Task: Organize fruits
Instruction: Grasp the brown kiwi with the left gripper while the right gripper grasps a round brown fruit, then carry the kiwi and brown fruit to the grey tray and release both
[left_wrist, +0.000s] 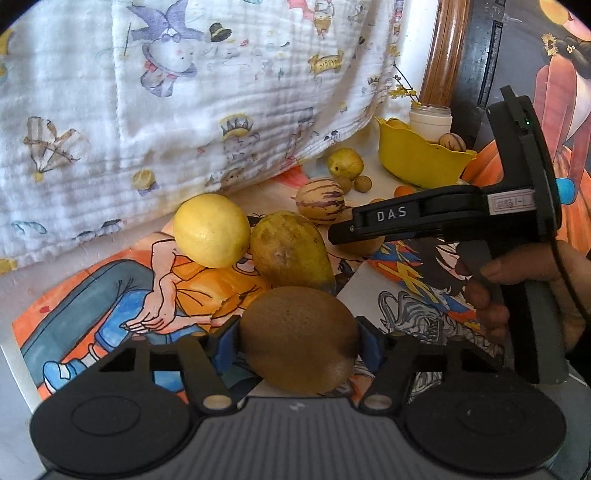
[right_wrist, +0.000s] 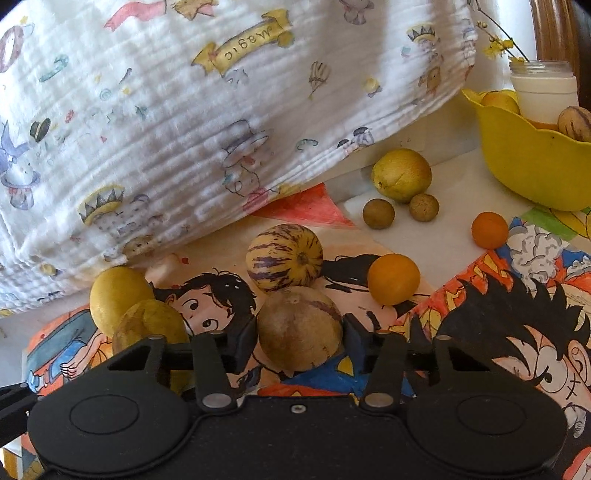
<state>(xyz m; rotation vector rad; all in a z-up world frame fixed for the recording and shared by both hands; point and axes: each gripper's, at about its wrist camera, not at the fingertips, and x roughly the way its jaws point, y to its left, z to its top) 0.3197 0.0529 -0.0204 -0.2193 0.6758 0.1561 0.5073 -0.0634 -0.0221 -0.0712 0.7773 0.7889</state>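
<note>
Here left claw pads touch both sides of a brown kiwi; right claw pads press a pale striped melon. Both fruits sit on cartoon-print surface. Beyond: lemon, pear, oranges, yellow bowl, draped printed blanket behind.

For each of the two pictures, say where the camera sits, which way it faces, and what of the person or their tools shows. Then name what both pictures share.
Left wrist: on the left hand-held gripper, facing forward and down at a kiwi between its fingers; the right hand shows.
Right wrist: on the right hand-held gripper, facing forward and down at a pale melon between its fingers; no hand shows.
Shared: the striped melon, yellow bowl, blanket.
</note>
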